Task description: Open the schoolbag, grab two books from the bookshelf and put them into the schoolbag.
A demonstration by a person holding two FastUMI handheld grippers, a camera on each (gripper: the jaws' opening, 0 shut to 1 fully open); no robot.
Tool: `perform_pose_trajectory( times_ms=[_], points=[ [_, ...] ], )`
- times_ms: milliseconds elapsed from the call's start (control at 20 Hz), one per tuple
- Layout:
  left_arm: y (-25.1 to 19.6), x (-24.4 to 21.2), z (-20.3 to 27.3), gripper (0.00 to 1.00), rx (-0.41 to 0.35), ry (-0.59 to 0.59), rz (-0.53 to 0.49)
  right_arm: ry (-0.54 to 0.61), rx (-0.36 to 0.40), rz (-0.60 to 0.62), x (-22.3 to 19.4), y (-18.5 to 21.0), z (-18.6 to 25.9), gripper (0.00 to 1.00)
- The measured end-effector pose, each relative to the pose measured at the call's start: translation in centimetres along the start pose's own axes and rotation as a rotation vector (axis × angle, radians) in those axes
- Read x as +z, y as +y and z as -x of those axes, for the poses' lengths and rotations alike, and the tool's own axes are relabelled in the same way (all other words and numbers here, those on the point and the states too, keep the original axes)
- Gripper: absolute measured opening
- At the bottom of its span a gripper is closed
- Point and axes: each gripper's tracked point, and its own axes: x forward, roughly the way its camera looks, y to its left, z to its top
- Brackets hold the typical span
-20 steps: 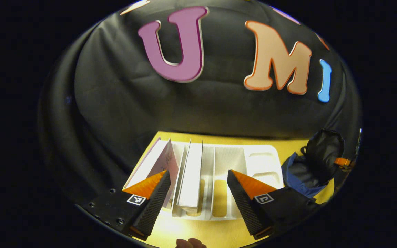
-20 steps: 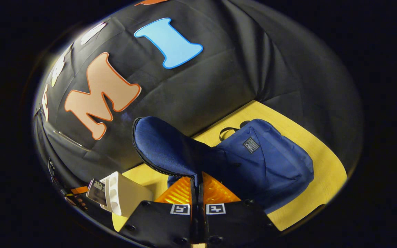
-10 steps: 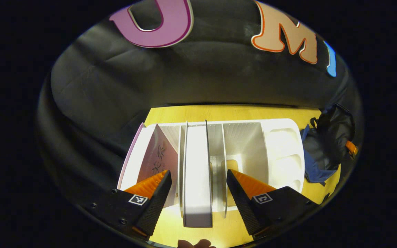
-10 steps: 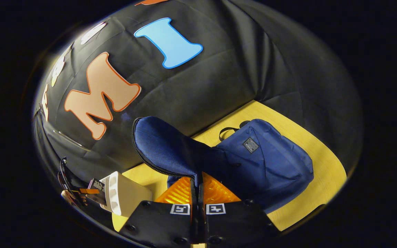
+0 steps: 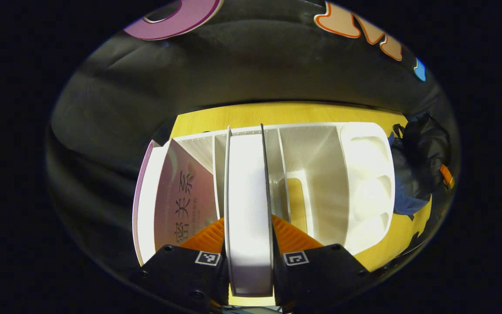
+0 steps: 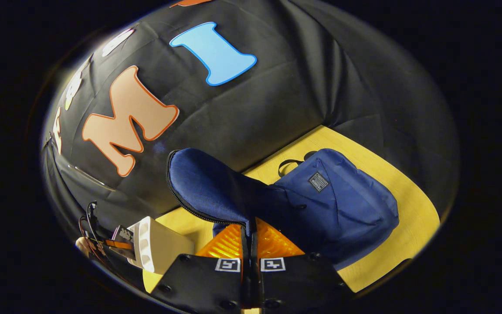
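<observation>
My left hand-held gripper [image 5: 249,244] clamps both fingers on the white book [image 5: 248,205] standing in the ribbed white plastic bookshelf [image 5: 347,174]; a pink book [image 5: 181,196] leans left of it. My right hand-held gripper [image 6: 249,240] pinches the blue fabric schoolbag [image 6: 334,205] flap [image 6: 207,187] upright by its zipper edge; the bag's inside is hidden. Yellow bench [image 6: 408,209] beneath.

Yellow table [image 6: 401,218], blue schoolbag [image 6: 342,209], white bookshelf [image 5: 320,174]

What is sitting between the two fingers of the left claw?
In the left gripper view, a white book standing in the white bookshelf sits between the left claw's fingers.
</observation>
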Motion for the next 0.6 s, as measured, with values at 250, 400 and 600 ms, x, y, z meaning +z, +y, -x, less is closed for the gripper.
perform_pose_trajectory(
  times_ms=[250,400,600],
  points=[
    [0.5,-0.4,0.0,0.35,-0.013,0.005,0.001,0.001,-0.002,-0.003,0.1,-0.2,0.0,0.03],
    [0.9,-0.1,1.1,0.34,-0.019,-0.004,0.006,0.001,-0.003,-0.006,0.1,-0.2,0.0,0.03],
    [2.5,1.7,4.1,0.35,-0.035,-0.058,0.06,0.004,-0.004,-0.005,0.1,-0.3,0.0,0.03]
  ],
)
